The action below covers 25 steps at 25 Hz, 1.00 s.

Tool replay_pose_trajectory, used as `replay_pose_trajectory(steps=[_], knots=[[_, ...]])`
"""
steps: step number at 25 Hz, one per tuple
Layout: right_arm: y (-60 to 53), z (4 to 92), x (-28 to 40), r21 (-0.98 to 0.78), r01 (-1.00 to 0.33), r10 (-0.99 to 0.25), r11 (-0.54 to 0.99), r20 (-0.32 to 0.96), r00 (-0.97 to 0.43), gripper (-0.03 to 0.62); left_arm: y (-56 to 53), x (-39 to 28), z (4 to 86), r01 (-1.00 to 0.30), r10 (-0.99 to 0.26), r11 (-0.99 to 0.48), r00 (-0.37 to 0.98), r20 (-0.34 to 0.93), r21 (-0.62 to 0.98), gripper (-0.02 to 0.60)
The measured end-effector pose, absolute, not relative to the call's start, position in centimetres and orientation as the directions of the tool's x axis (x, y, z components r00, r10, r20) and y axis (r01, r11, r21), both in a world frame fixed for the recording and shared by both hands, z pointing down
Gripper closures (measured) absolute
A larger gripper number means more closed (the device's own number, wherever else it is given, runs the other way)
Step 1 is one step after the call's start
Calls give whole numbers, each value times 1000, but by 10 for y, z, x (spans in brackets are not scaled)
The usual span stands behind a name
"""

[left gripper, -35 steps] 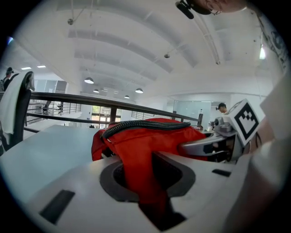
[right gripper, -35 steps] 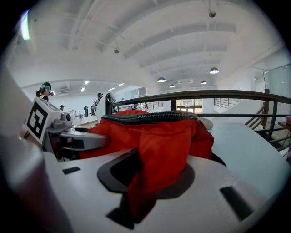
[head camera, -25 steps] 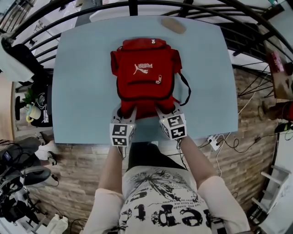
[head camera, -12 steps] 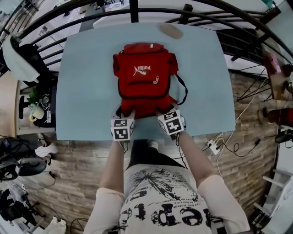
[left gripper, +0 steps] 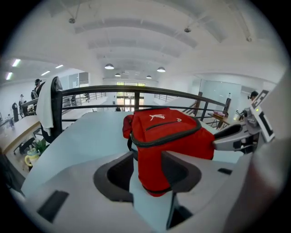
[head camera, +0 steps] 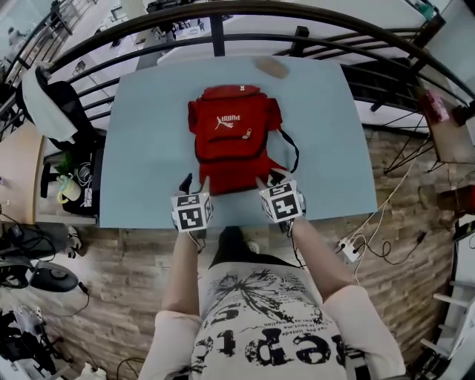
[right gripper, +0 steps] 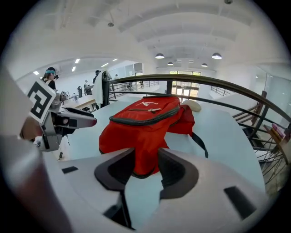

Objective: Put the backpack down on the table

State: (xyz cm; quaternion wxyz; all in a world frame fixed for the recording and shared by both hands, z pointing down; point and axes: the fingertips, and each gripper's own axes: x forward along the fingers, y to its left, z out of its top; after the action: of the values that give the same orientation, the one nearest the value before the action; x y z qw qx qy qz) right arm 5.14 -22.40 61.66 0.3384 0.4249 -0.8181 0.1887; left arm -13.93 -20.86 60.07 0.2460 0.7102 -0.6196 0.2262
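A red backpack (head camera: 230, 137) lies flat on the light blue table (head camera: 141, 148), its front pocket facing up. My left gripper (head camera: 194, 181) hovers at the near left corner of the pack and my right gripper (head camera: 272, 179) at the near right corner. In the left gripper view the pack's near end (left gripper: 168, 136) shows beyond the left gripper (left gripper: 149, 170), whose jaws are closing with no pad pressing on the fabric. The right gripper (right gripper: 144, 166) is also closing, and the pack (right gripper: 145, 123) lies past its pads, untouched.
A tan oval object (head camera: 273, 67) rests at the table's far edge. A black railing (head camera: 215, 15) curves behind the table. A chair draped with white cloth (head camera: 48, 104) stands at the left. Cables and a power strip (head camera: 349, 230) lie on the floor at the right.
Both grippers have let go of the backpack's near end and drawn back toward the person and upward. The backpack stays flat on the table.
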Motion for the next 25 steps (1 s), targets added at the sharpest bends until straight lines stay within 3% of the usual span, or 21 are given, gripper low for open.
replay_pose_trajectory(steps=[3, 5, 10, 19, 25], knots=[[-223, 591, 55, 0, -834, -612, 552, 679, -405, 473, -203, -140, 571, -991, -809, -94, 133, 573, 97, 500], [-225, 568, 57, 29, -838, -659, 546, 632, -408, 497, -199, -135, 552, -986, -835, -116, 161, 527, 118, 531], [-234, 511, 61, 60, -857, -760, 512, 497, -419, 598, -198, -122, 504, -979, -887, -182, 204, 414, 92, 552], [-225, 396, 63, 31, -855, -850, 518, 136, -510, 600, -189, -98, 399, -954, -952, -296, 289, 101, -54, 559], [-207, 352, 66, 147, -849, -853, 508, -51, -519, 601, -180, -84, 347, -929, -927, -351, 362, -95, -115, 560]])
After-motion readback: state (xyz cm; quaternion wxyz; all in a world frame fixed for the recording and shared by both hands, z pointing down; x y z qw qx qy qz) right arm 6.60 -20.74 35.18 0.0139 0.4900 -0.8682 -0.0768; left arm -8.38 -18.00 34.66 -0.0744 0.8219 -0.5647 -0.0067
